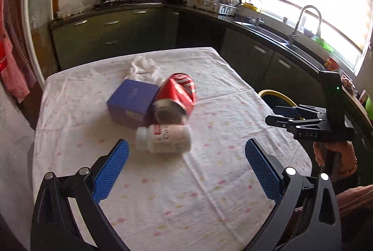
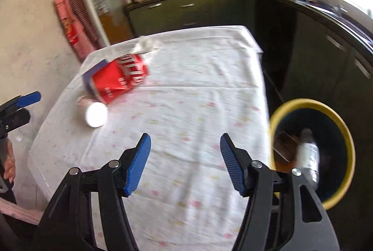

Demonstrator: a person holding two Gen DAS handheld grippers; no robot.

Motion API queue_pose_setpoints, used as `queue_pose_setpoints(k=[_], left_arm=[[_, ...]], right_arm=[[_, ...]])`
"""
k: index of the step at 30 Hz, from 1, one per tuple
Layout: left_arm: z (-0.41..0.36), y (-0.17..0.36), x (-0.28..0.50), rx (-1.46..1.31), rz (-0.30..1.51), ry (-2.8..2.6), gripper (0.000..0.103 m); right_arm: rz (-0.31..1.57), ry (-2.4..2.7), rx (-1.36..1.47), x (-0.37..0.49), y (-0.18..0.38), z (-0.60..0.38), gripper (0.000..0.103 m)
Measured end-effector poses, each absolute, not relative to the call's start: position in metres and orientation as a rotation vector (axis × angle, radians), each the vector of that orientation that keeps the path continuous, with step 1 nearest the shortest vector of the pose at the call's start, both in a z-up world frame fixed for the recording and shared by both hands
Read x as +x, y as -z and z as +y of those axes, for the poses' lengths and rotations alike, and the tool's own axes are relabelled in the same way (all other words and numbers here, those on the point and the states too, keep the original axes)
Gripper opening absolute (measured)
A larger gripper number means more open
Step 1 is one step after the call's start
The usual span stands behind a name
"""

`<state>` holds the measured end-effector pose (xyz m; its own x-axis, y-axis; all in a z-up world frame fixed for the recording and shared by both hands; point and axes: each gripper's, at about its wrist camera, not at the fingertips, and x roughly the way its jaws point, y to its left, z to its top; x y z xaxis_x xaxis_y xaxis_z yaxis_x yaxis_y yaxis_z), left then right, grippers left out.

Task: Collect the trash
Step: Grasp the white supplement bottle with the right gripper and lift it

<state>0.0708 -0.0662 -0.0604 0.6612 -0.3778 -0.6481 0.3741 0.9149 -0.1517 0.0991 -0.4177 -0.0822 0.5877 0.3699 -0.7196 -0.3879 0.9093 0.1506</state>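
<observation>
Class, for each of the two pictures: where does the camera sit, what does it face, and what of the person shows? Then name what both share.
Left wrist: on the left gripper, facing the table and kitchen counters; the right gripper and hand show.
Right wrist: on the right gripper, facing the table and yellow-rimmed bin; the left gripper shows.
Shared: red can, white bottle, blue box.
</observation>
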Motion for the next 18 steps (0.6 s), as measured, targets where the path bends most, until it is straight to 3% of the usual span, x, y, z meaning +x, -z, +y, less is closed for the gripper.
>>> queue_pose_setpoints(k=[8,18], left_arm=[[-0.028,0.076,0.054,0.007,0.738,0.362,0.098],[-0.020,0.085,0.053,-0.001,0.747,0.373,0.098]], right_arm=[[0.898,-0.798,-0.296,0.120,0.088,-0.300,0.059],[0.964,-0.858,-0.403,0.141,0.103,-0.274,0.059]])
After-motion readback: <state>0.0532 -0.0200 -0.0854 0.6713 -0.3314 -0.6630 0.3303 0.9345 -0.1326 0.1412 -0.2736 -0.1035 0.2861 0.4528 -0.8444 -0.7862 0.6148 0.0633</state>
